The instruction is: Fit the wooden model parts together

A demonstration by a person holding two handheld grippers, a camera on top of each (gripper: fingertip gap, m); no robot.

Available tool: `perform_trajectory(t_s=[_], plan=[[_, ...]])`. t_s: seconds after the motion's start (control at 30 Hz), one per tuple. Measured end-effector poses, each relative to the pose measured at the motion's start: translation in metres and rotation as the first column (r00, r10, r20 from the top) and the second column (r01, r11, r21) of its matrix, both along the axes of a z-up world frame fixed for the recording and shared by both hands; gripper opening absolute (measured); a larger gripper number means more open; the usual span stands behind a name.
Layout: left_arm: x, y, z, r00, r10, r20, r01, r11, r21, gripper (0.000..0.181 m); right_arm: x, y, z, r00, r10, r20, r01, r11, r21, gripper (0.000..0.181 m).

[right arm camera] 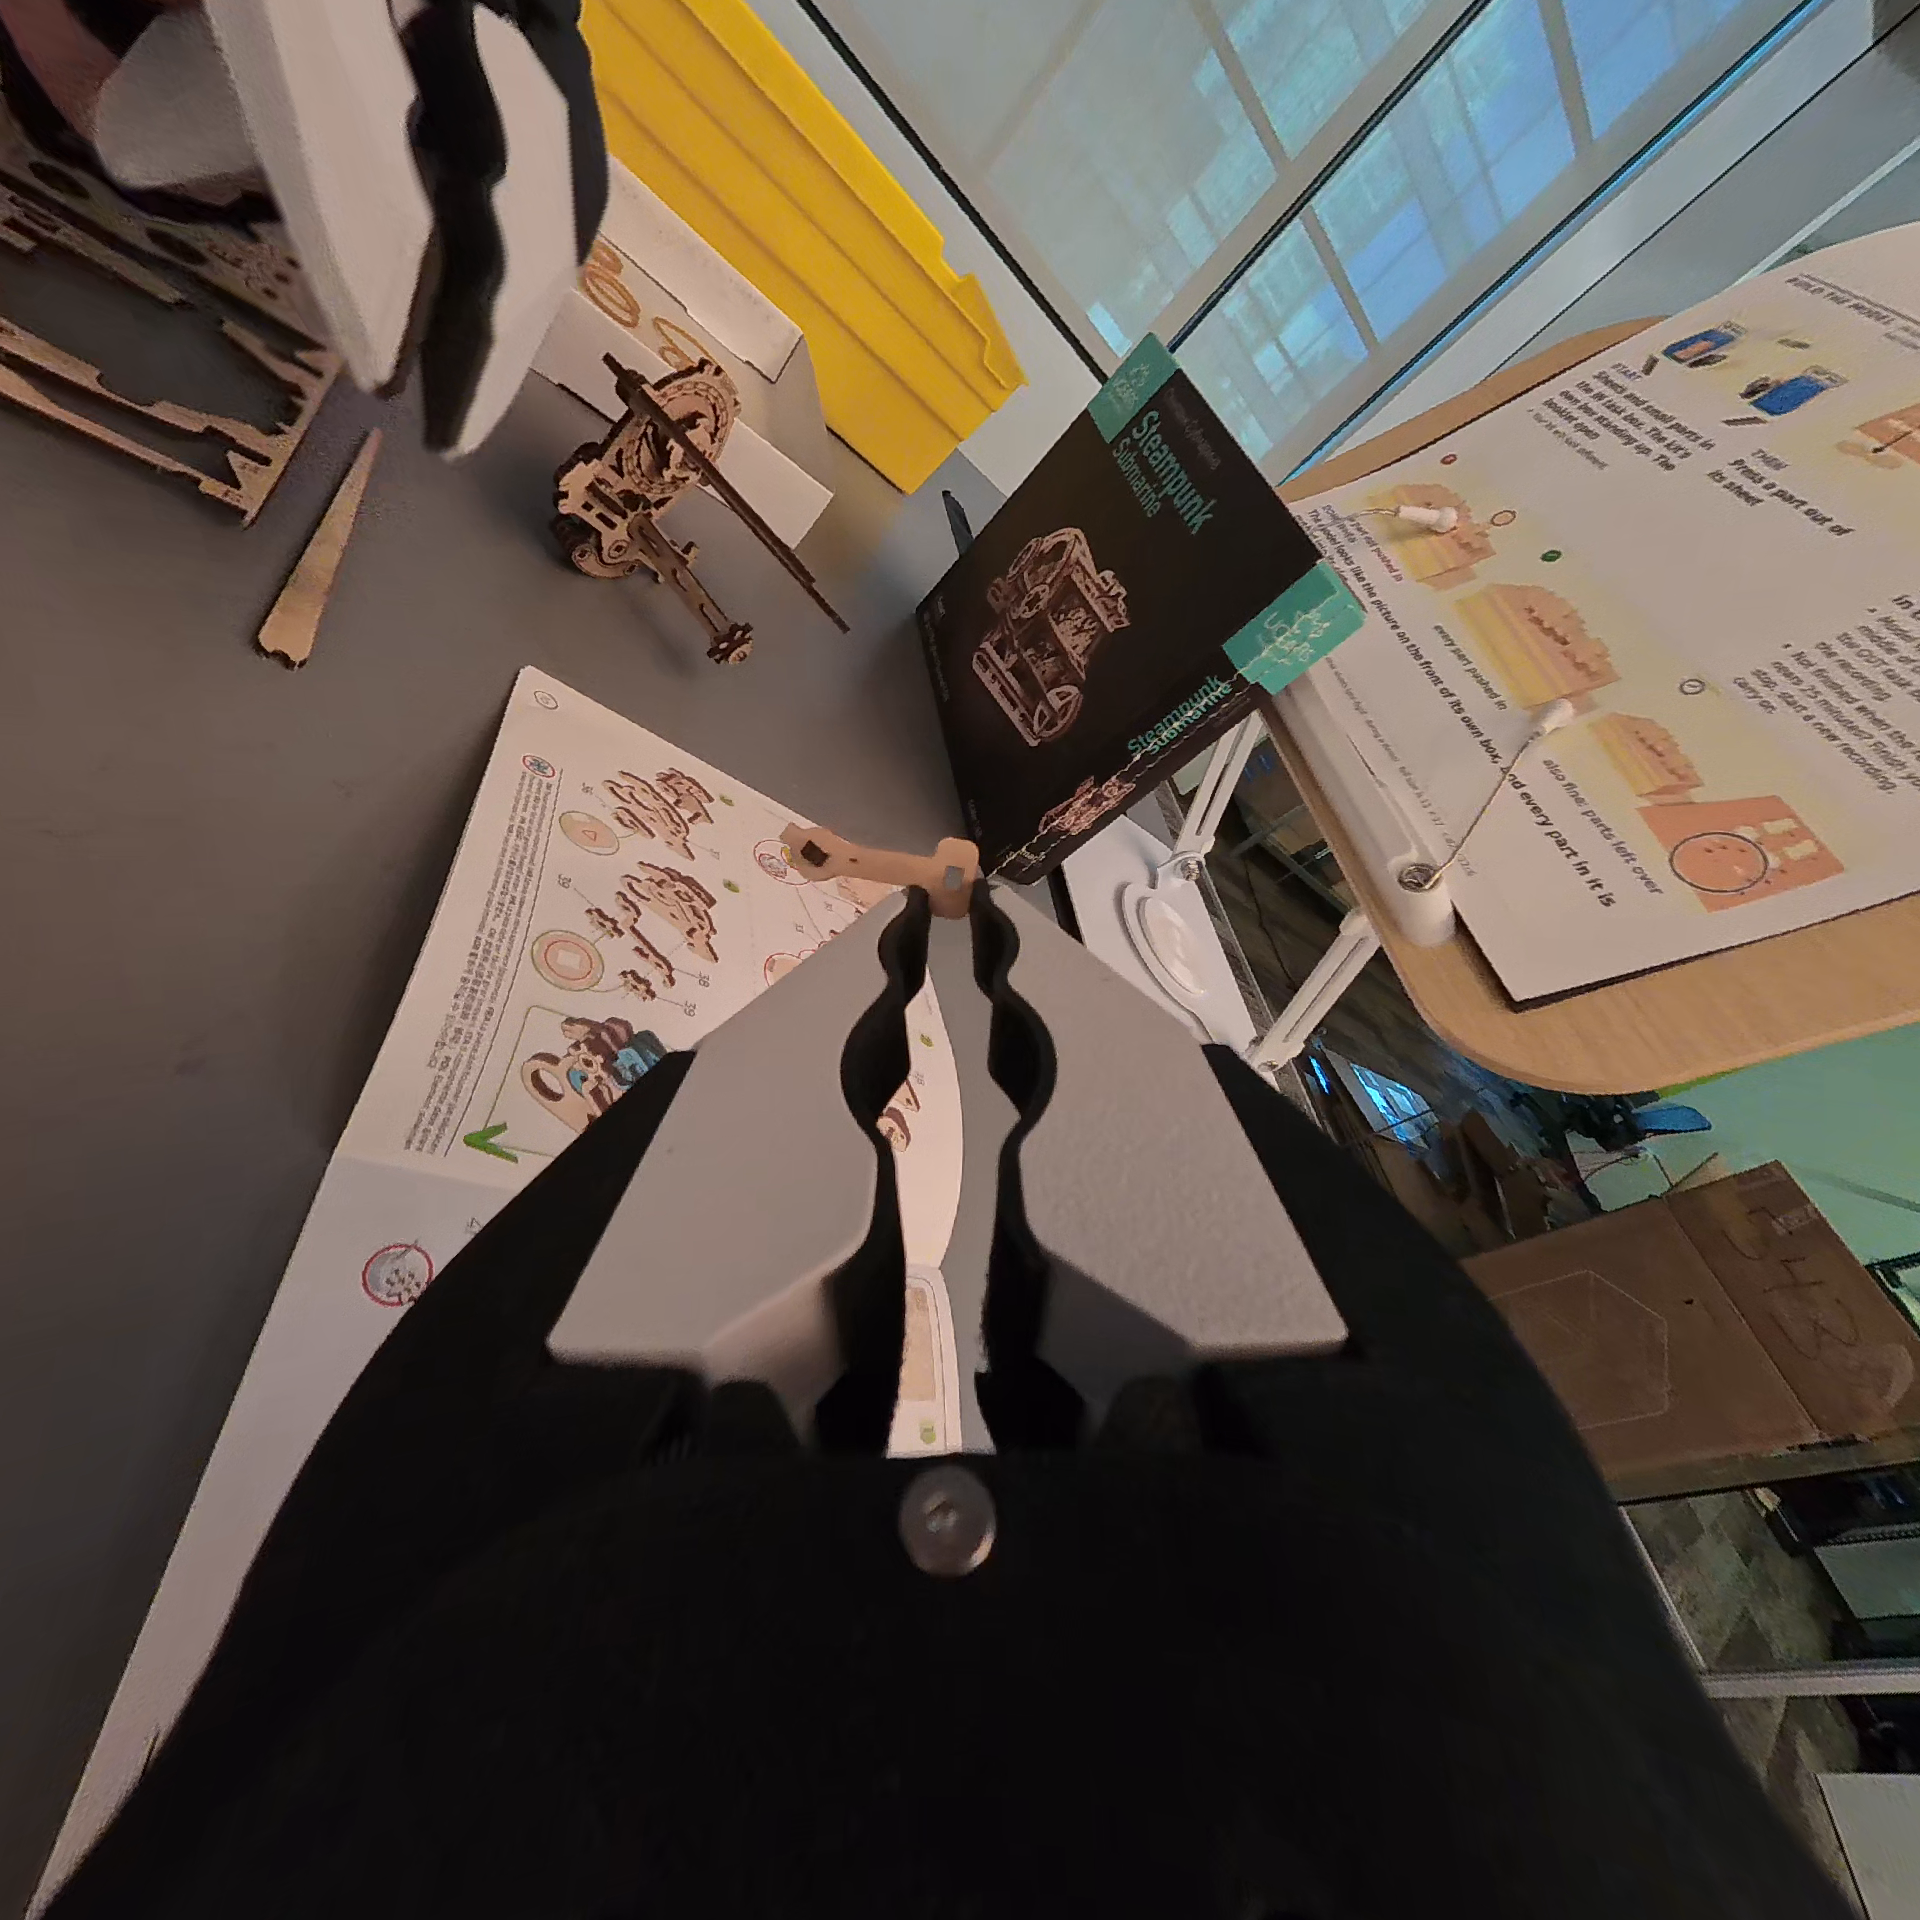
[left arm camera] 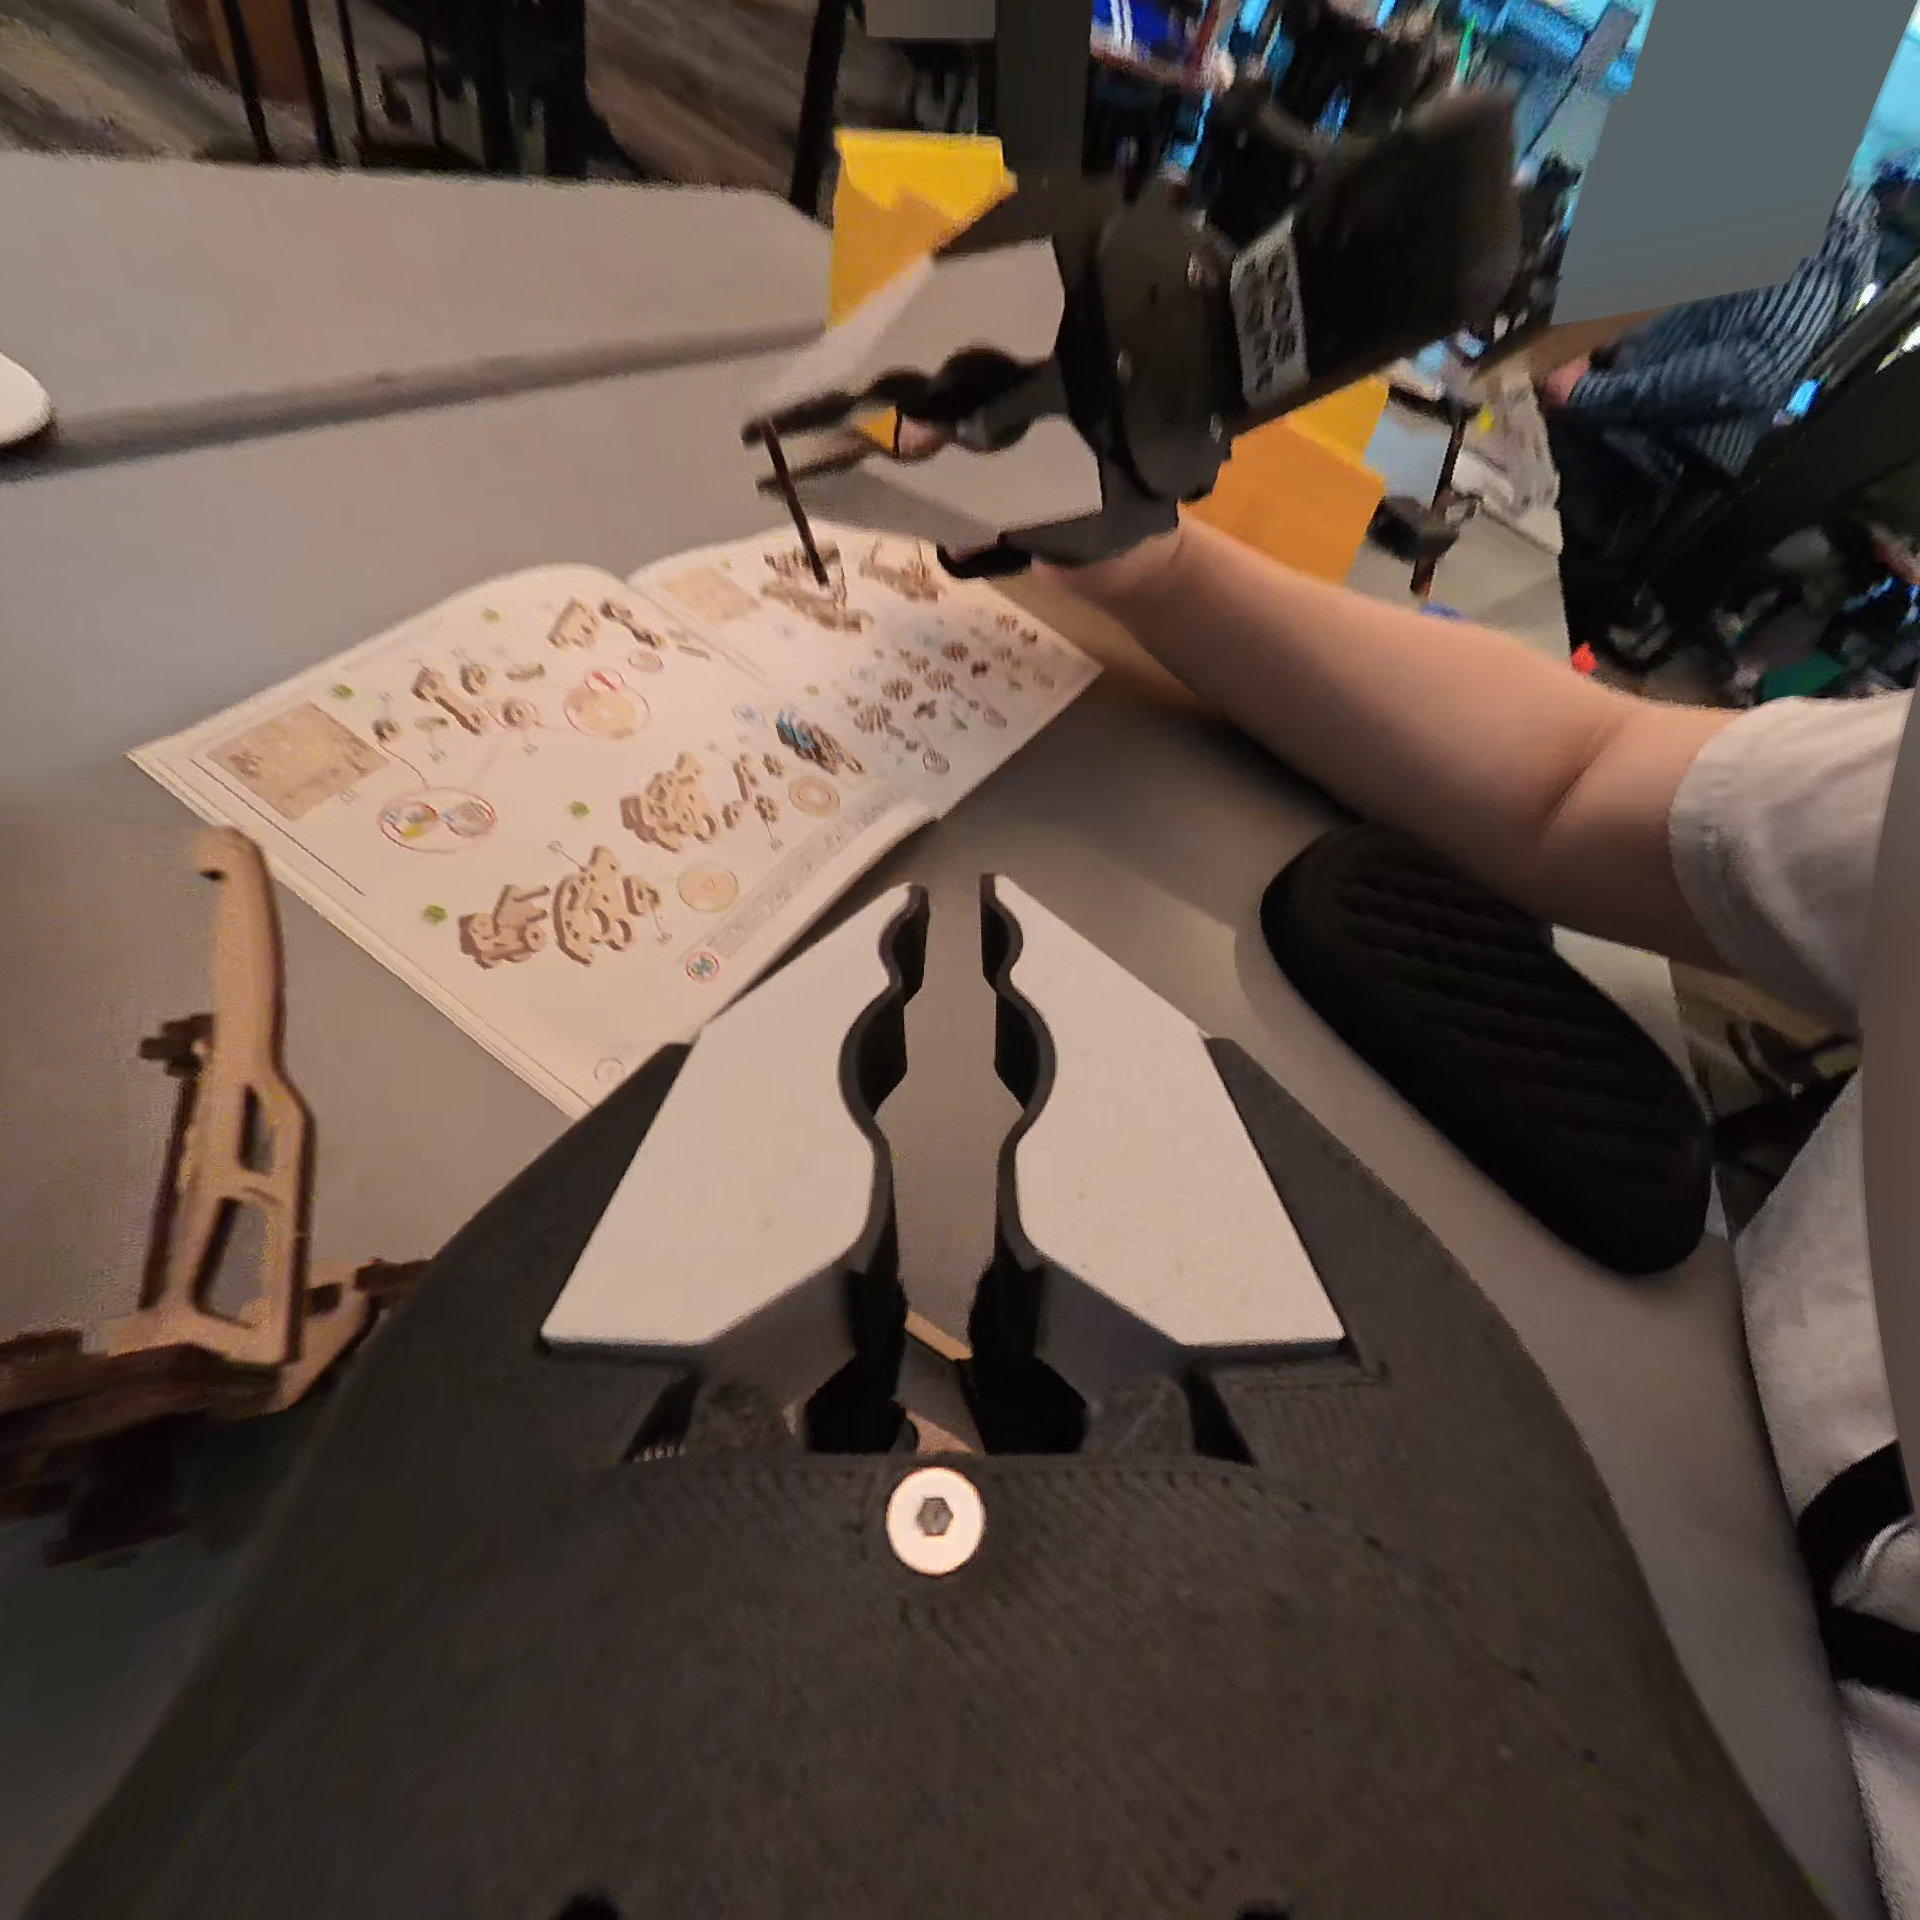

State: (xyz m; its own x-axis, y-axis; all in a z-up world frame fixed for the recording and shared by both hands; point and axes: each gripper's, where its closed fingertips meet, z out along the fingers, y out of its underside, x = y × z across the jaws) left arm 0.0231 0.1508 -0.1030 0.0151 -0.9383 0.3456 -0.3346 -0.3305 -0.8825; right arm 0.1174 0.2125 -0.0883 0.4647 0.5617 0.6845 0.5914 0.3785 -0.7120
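Observation:
My right gripper is shut on one end of a small tan wooden lever with square holes and holds it in the air over the open instruction booklet. In the left wrist view the right gripper hangs above the booklet, and the lever shows edge-on as a thin dark strip. My left gripper is empty, its jaws a narrow gap apart, low over the grey table. A partly built wooden model stands on the table beyond the booklet.
A punched-out wooden sheet lies left of my left gripper; more sheets and a wooden sliver lie near the model. A black kit box, yellow bin, instruction board, black padded rest and the person's arm are around. My right fingertips sit around 12 centimetres from my left ones. To the wooden sliver: left tips about 9 centimetres, right tips about 15 centimetres.

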Motion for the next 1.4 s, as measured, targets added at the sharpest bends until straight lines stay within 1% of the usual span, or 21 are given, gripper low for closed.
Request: perform_trajectory(t_s=[0.17,0.33,0.53,0.7,0.93,1.4], plan=[[-0.006,0.015,0.025,0.988,0.084,0.130,-0.086,0.996,0.005,0.007,-0.001,0.000,-0.001,1.000,0.001,0.004,-0.001,1.000,0.001,0.007],[-0.013,0.028,0.038,0.967,0.154,0.201,-0.154,0.988,-0.014,0.007,0.000,0.001,-0.003,1.000,-0.003,0.004,0.003,1.000,-0.002,0.007],[-0.013,0.031,0.037,0.965,0.171,0.199,-0.167,0.985,-0.034,0.006,0.001,0.002,-0.005,1.000,-0.003,-0.001,0.003,1.000,-0.014,0.007],[-0.014,0.032,0.034,0.967,0.176,0.186,-0.177,0.984,-0.006,0.006,0.002,0.002,-0.005,1.000,0.000,-0.007,0.000,1.000,-0.022,0.006],[-0.016,0.036,0.035,0.962,0.194,0.190,-0.195,0.981,-0.016,0.005,0.001,0.002,-0.007,1.000,0.002,-0.005,-0.002,1.000,-0.028,0.006],[-0.014,0.033,0.032,0.967,0.182,0.177,-0.180,0.983,-0.027,0.004,0.001,0.002,-0.009,1.000,0.007,-0.008,-0.008,0.999,-0.037,0.006]])
